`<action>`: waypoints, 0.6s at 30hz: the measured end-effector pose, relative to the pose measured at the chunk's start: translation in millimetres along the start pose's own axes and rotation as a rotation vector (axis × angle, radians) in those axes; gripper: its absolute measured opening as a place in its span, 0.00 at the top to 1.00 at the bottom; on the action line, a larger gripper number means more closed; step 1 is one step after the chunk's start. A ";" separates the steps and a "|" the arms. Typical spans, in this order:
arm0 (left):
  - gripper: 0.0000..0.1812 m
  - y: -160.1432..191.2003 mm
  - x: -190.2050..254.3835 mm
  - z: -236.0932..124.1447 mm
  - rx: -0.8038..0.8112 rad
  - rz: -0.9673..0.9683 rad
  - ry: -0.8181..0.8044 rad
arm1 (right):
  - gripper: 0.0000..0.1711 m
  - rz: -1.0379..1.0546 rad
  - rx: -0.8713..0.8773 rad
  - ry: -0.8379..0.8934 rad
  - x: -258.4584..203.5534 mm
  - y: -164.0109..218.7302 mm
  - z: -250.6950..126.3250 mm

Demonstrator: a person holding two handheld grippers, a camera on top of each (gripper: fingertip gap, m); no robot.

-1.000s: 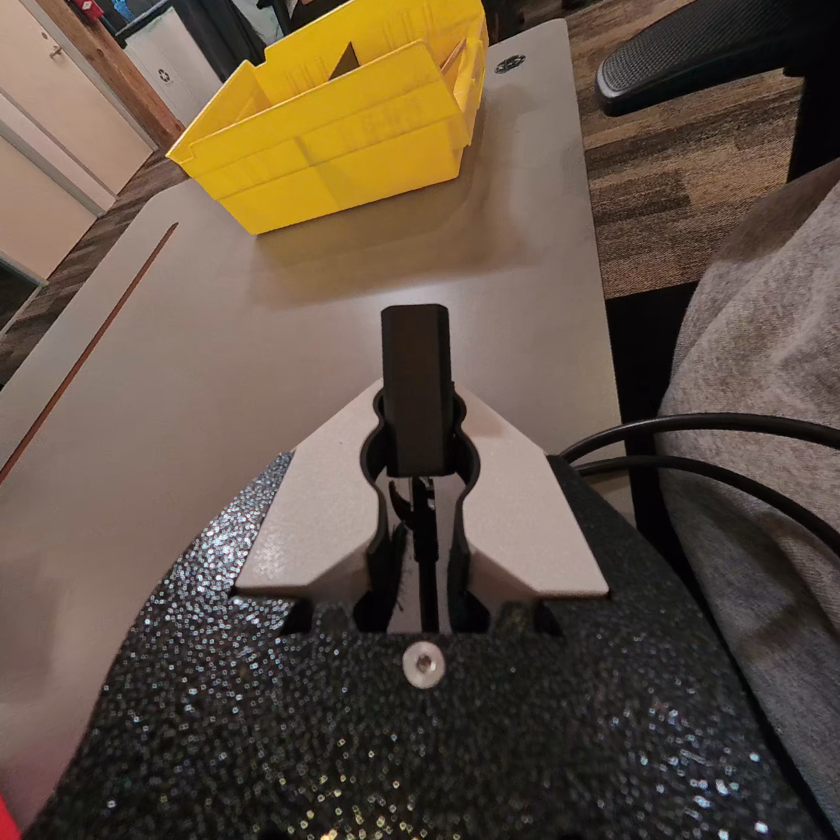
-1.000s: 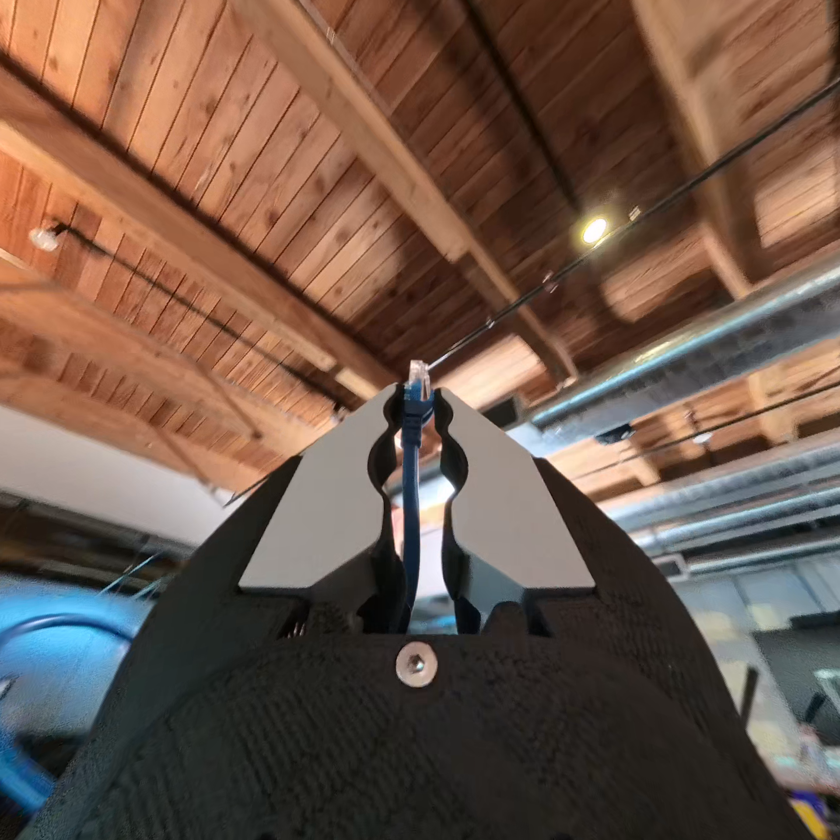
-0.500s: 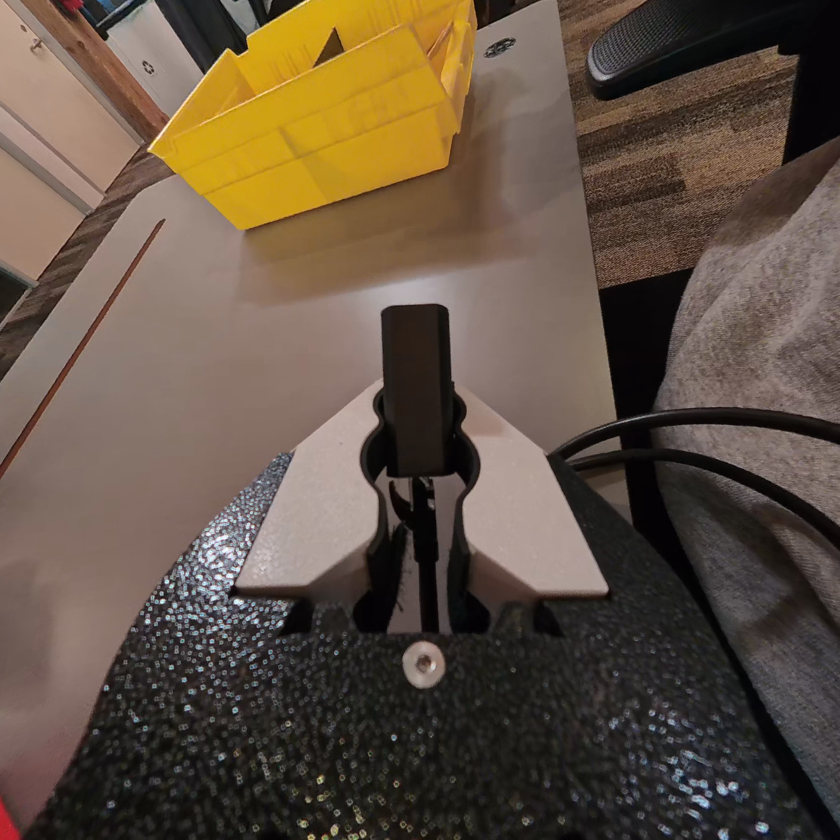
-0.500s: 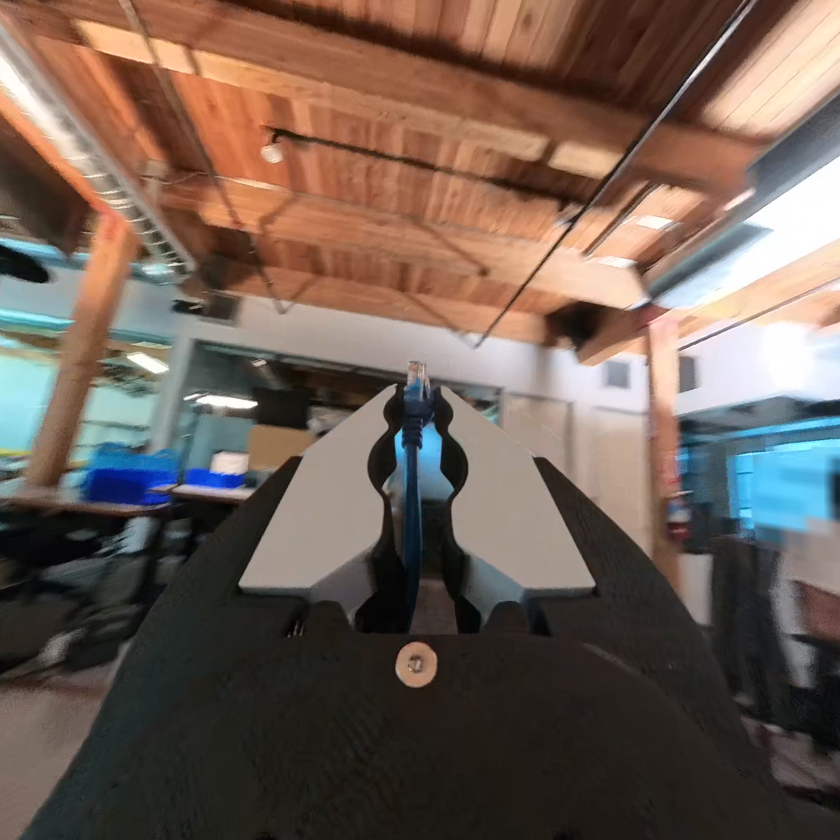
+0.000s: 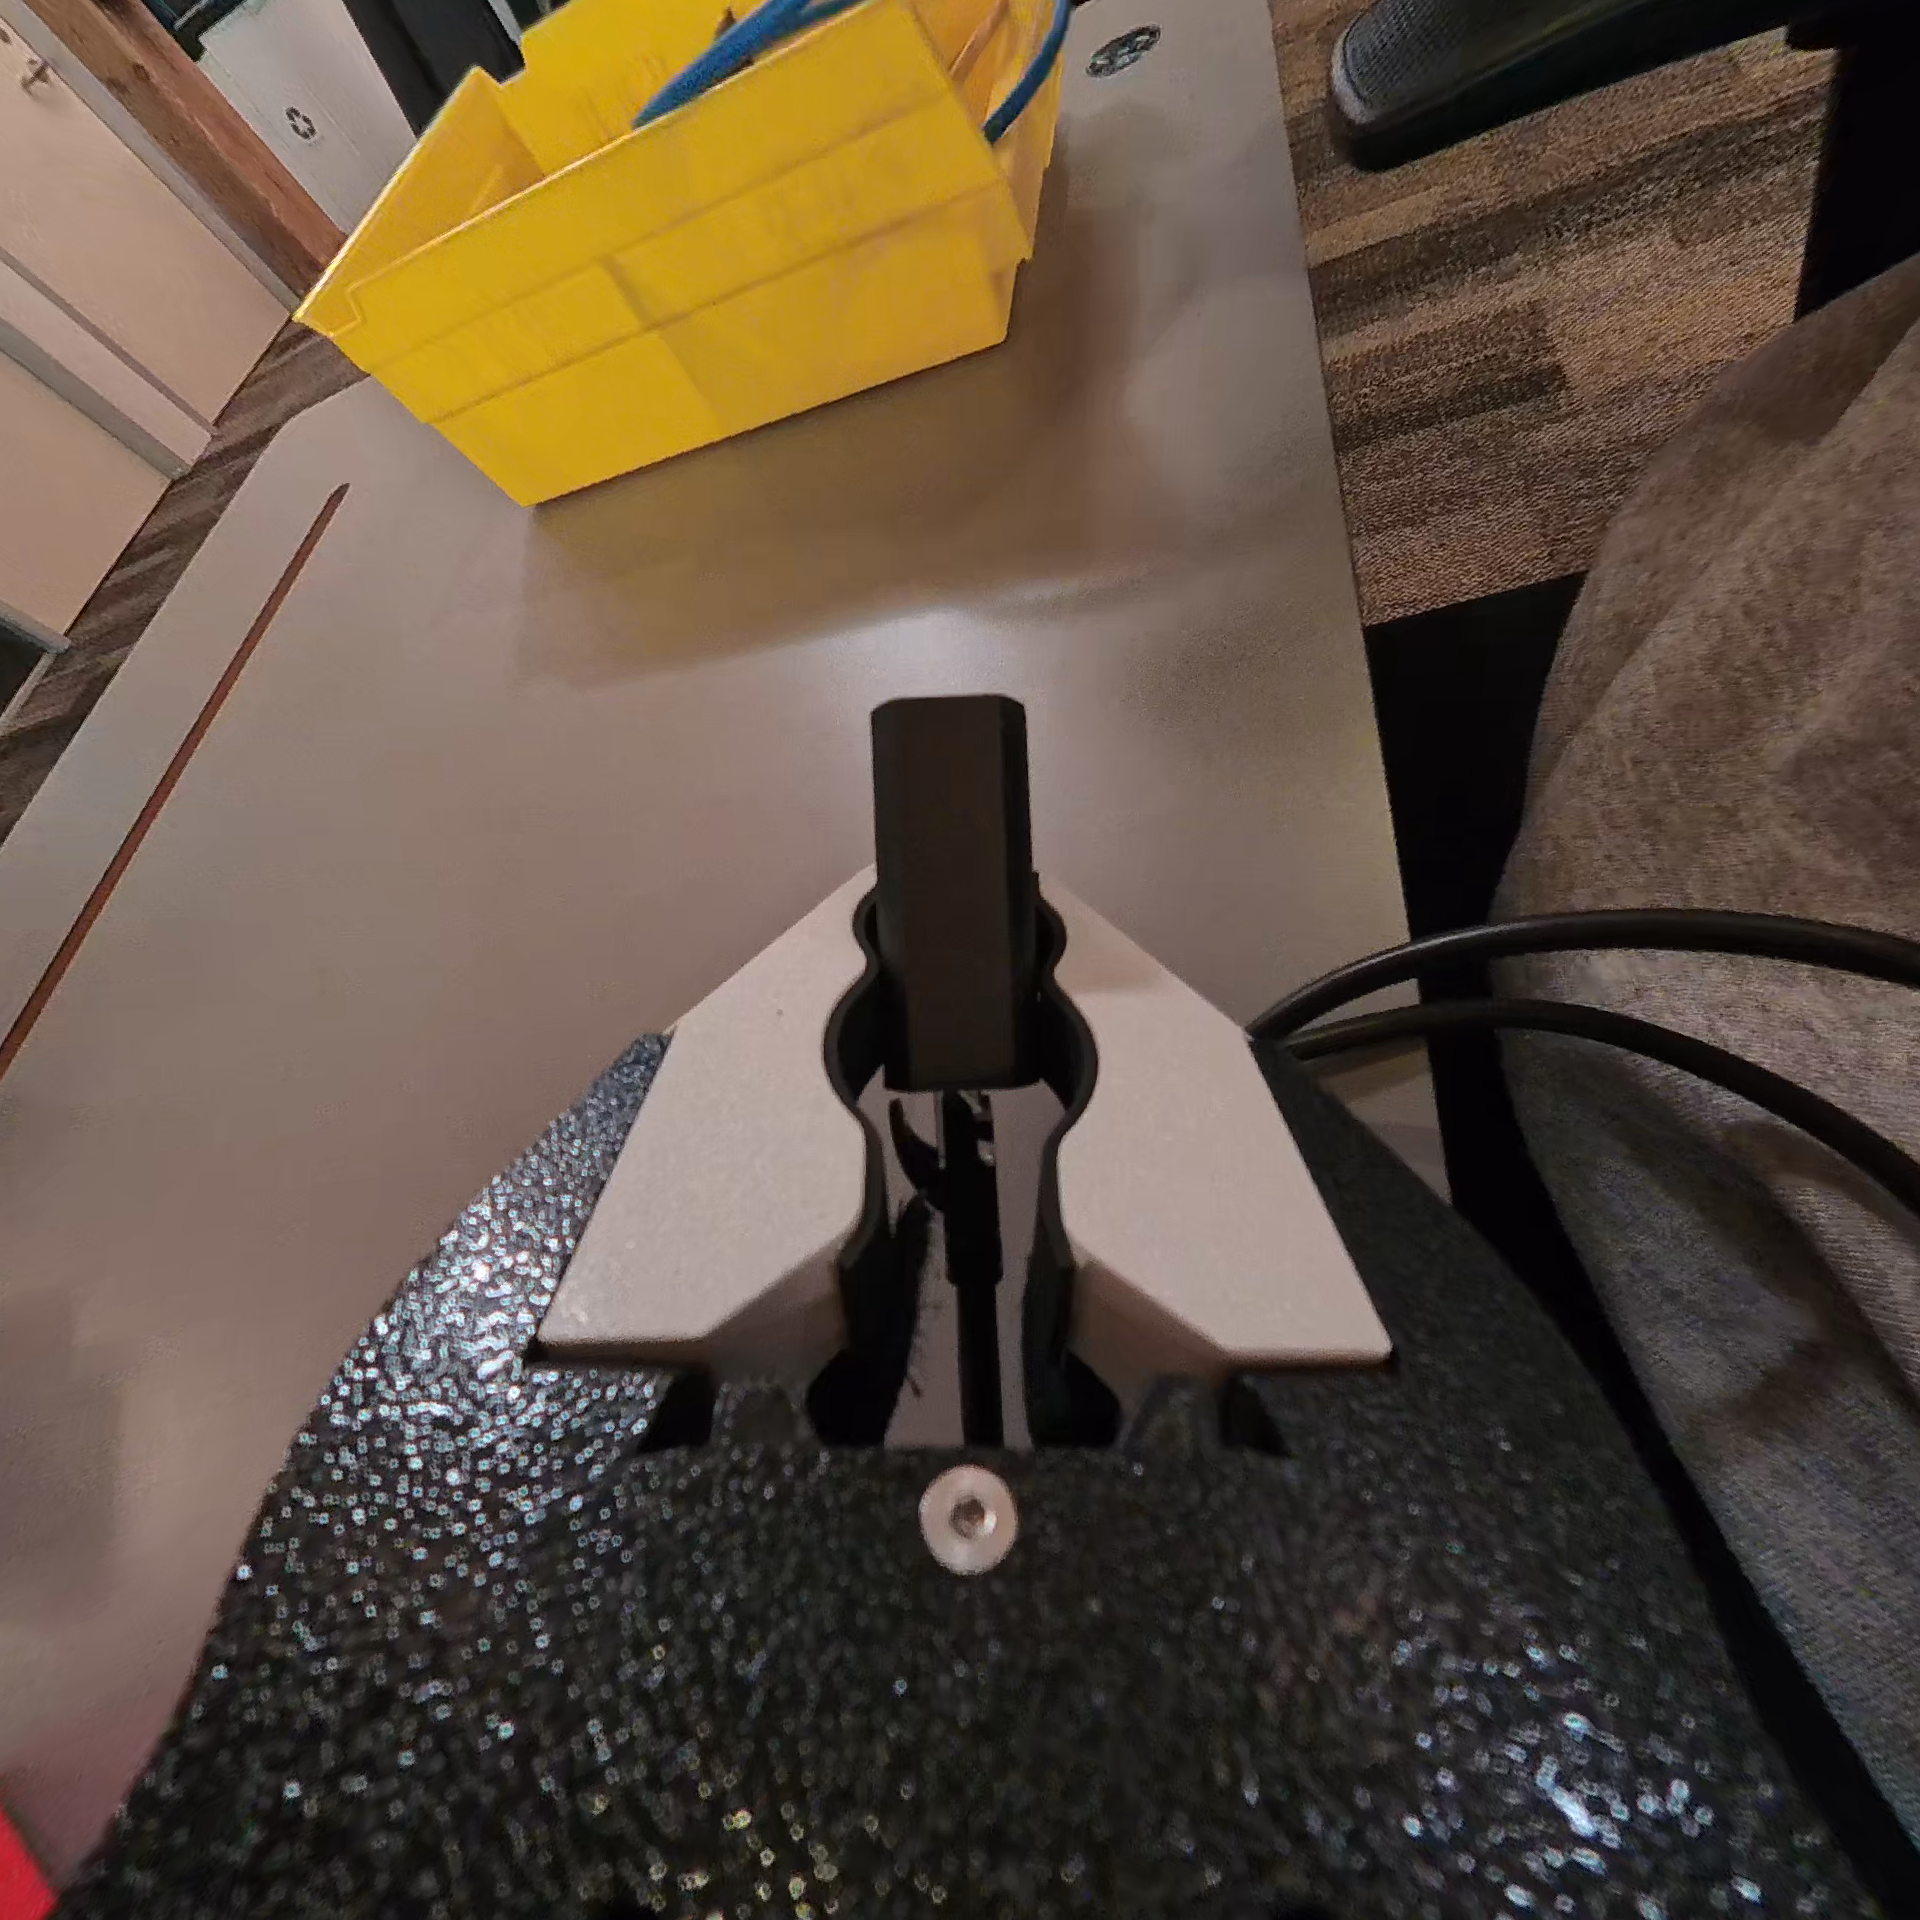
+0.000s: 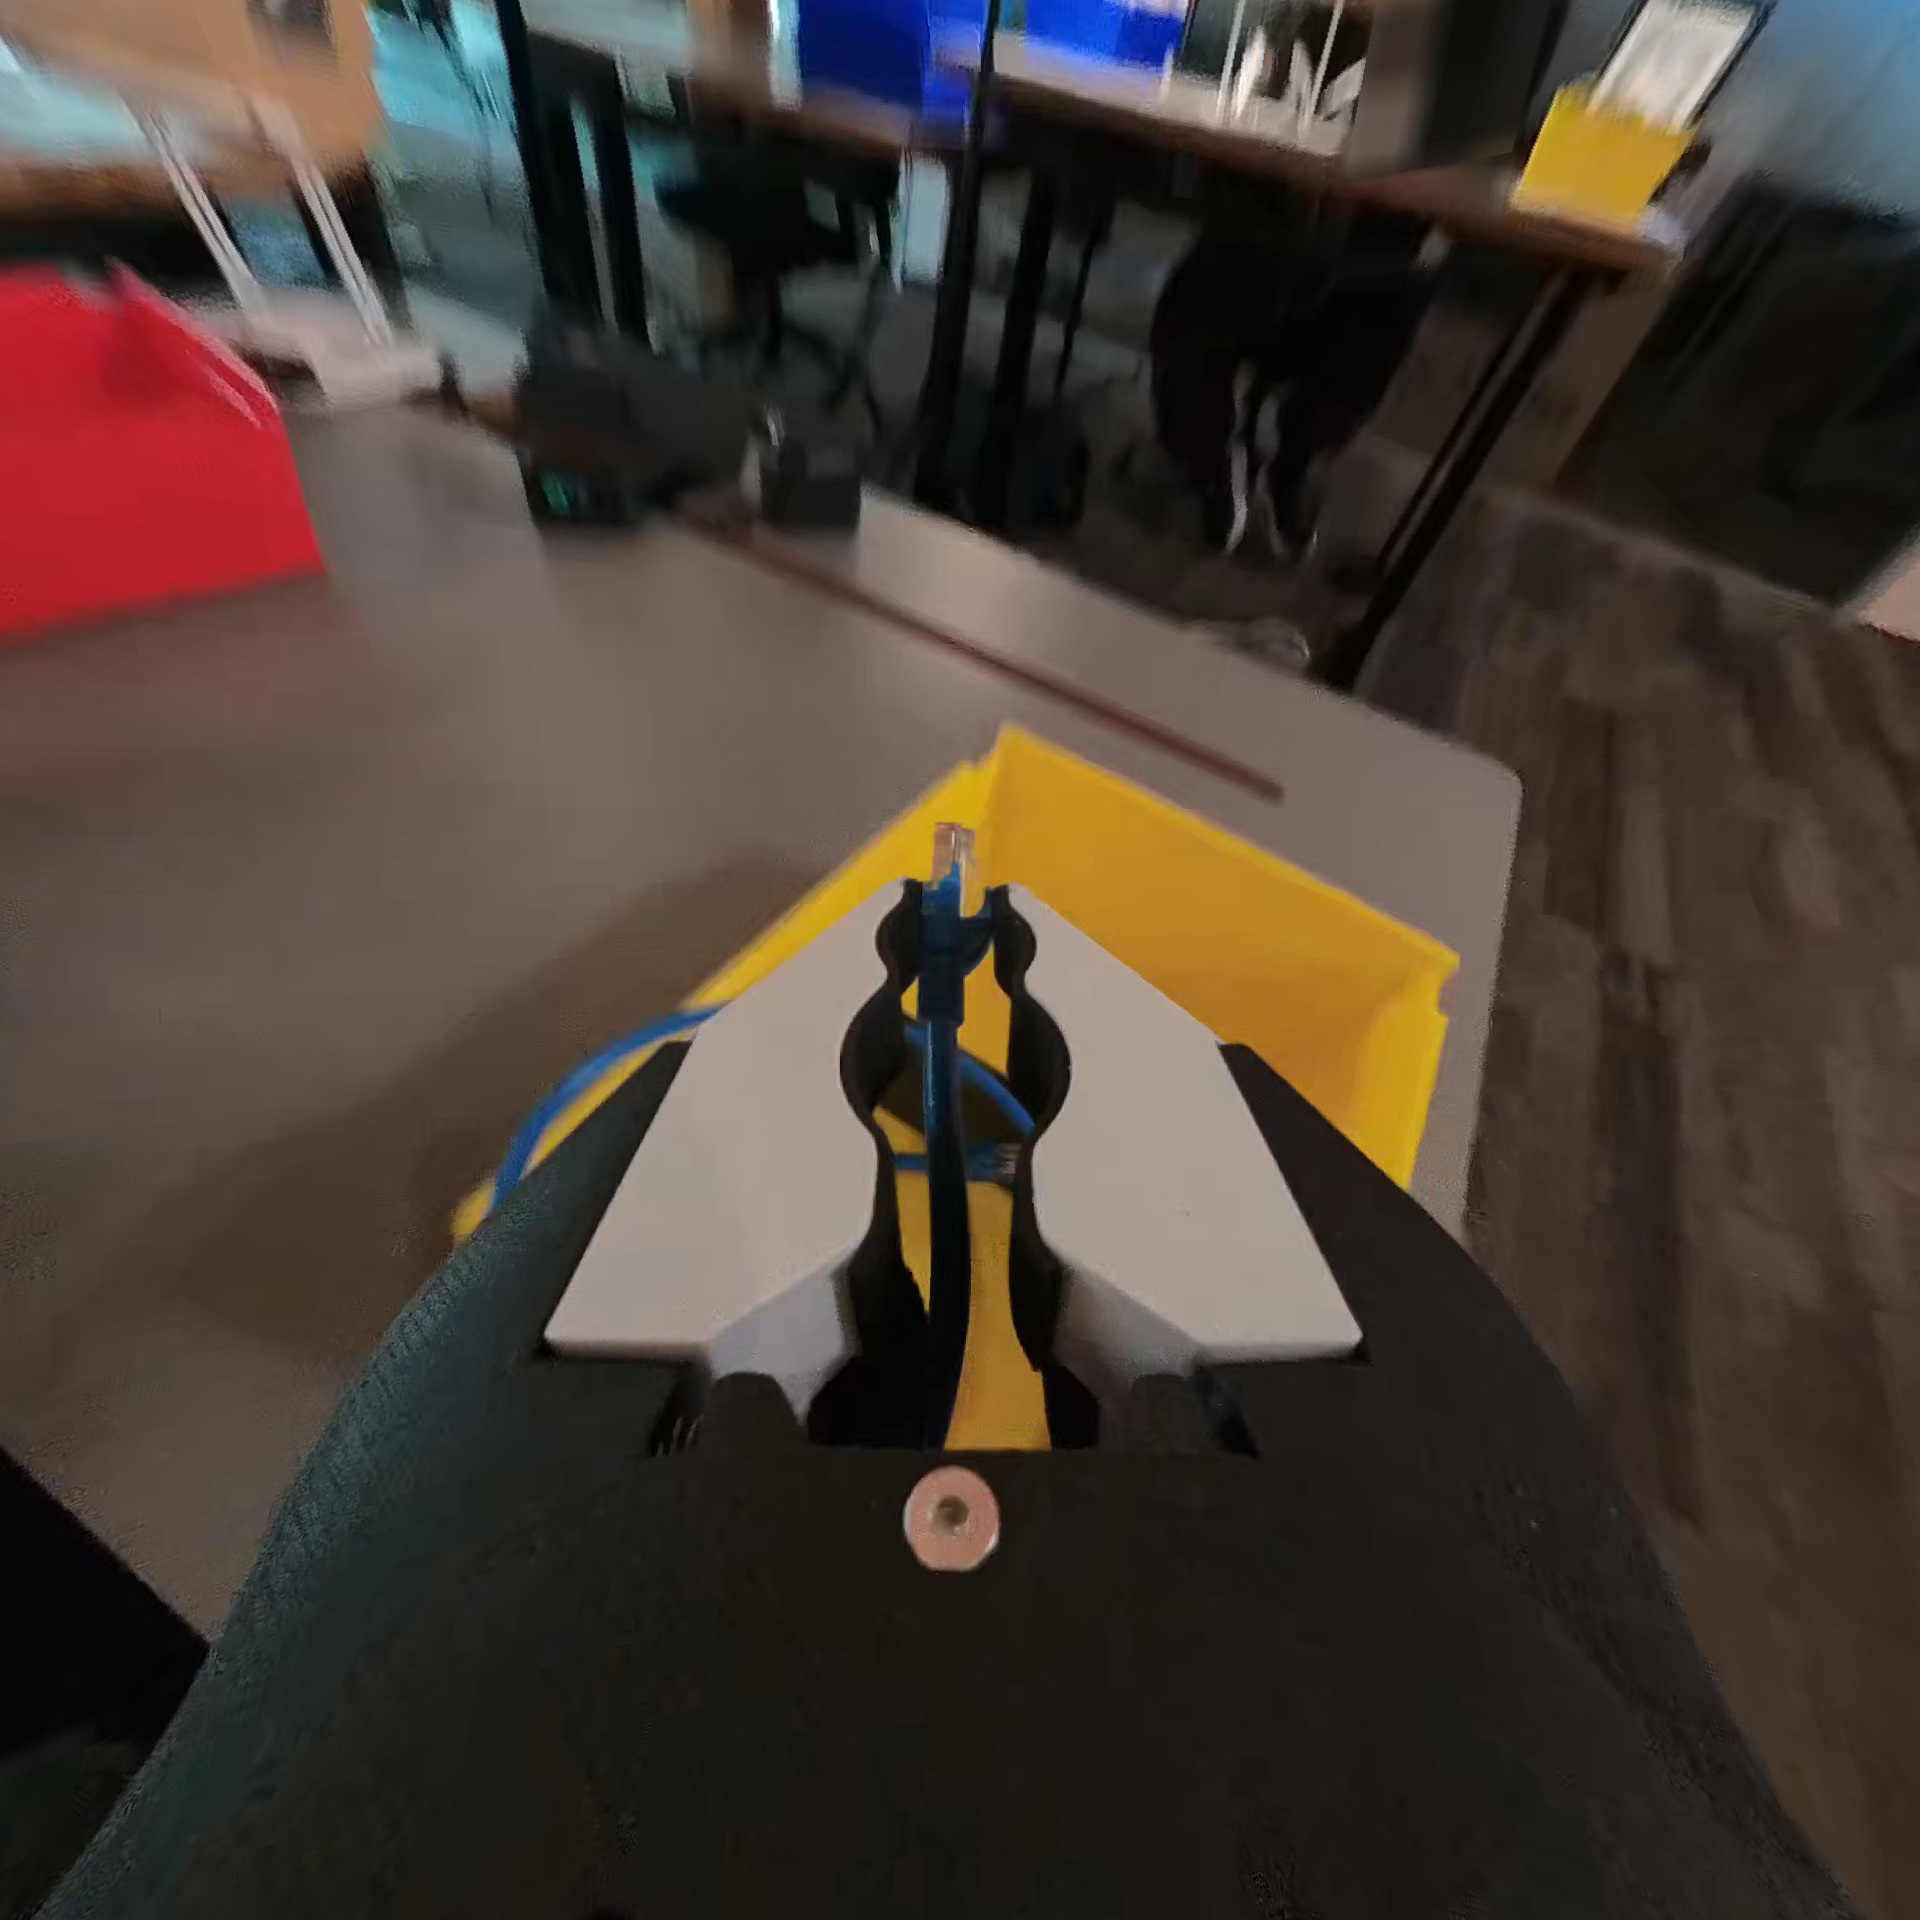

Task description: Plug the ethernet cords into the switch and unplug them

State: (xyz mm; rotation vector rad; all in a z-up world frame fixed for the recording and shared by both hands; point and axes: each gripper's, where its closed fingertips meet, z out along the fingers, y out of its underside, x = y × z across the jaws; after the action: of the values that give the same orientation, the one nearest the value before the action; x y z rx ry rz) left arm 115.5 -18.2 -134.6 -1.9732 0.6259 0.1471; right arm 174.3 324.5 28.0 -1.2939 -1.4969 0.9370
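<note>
Blurred red bin [image 6: 135, 457], far desks [image 6: 1039, 114] smeared

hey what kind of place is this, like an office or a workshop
Probably an office-style lab or workspace. A grey table holds a yellow parts bin, there is patterned carpet with an office chair nearby, and blurred desks stand in the background.
</note>
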 end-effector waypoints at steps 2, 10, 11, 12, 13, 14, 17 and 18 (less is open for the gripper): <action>0.88 1.3 0.4 1.0 -0.006 0.002 0.001 | 0.94 -0.076 -0.144 0.013 0.9 29.0 10.3; 0.88 4.1 1.4 1.9 -0.023 0.013 0.001 | 0.91 -0.237 -0.674 -0.074 -18.2 131.7 29.6; 0.88 4.4 1.3 1.8 -0.025 0.013 0.001 | 0.84 -0.210 -0.712 -0.090 -21.9 138.1 29.1; 0.88 4.6 1.2 1.7 -0.026 0.013 0.001 | 0.73 -0.185 -0.735 -0.102 -24.7 141.3 28.4; 0.88 4.8 0.9 1.6 -0.026 0.014 -0.001 | 0.65 -0.170 -0.747 -0.102 -25.3 141.8 27.1; 0.88 4.9 0.5 1.6 -0.027 0.014 -0.002 | 0.60 -0.168 -0.750 -0.091 -23.9 139.9 25.1; 0.88 5.2 -2.2 1.6 -0.032 0.011 -0.015 | 0.52 -0.198 -0.707 -0.008 -13.6 121.1 16.6; 0.88 5.1 -3.0 1.6 -0.033 0.010 -0.018 | 0.52 -0.195 -0.685 0.007 -12.5 113.1 12.9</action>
State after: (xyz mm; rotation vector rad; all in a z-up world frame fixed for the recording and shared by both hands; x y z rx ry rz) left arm 110.7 -17.6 -138.4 -1.9991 0.6253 0.1822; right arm 195.0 330.4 -84.4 -1.5708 -1.9869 0.2855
